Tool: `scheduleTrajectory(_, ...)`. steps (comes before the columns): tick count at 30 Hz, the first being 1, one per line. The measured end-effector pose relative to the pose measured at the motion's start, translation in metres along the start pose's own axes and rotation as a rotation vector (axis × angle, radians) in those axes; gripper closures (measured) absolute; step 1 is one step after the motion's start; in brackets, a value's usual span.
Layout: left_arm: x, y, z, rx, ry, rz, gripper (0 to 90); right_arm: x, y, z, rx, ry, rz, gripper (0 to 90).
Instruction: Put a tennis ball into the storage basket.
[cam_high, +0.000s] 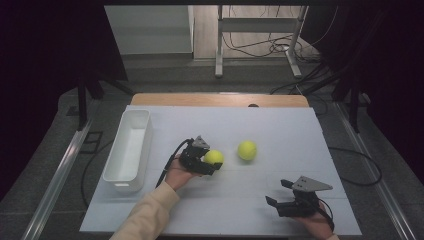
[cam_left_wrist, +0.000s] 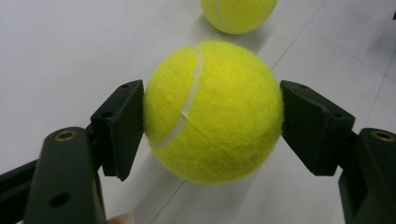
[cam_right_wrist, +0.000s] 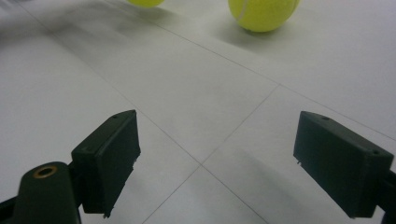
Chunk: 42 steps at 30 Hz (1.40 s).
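Observation:
Two yellow tennis balls lie on the white table (cam_high: 280, 130). My left gripper (cam_high: 212, 161) is shut on the nearer tennis ball (cam_high: 214, 157); in the left gripper view both pads press the sides of this ball (cam_left_wrist: 214, 112), which rests on the table. The second tennis ball (cam_high: 247, 150) sits just to its right, also seen beyond the held one (cam_left_wrist: 237, 14). My right gripper (cam_high: 278, 192) stands open near the front right of the table, nothing between its pads (cam_right_wrist: 112, 154). Ahead of it lies the second ball (cam_right_wrist: 263, 13).
A white rectangular bin (cam_high: 129, 149) stands along the left side of the table. Beyond the far edge are a metal frame (cam_high: 260, 30) and floor cables (cam_high: 280, 47). Dark curtains flank both sides.

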<state>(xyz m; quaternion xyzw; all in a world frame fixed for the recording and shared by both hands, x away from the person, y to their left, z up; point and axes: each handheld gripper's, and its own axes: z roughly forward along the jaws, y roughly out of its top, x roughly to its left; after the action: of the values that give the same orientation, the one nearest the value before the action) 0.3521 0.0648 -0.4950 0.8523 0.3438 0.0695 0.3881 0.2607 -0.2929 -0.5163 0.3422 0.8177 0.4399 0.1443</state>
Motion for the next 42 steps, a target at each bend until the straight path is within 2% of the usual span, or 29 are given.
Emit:
scheduleTrajectory(19,-0.005,0.007,-0.016,-0.043,-0.001,0.017,26.8,0.001,0.000,0.000,-0.004,0.003,0.001,14.8)
scheduleTrajectory(42,-0.003,0.010,-0.035,-0.097,0.011,0.019,26.8,0.000,0.000,0.000,-0.002,-0.005,-0.001,14.9)
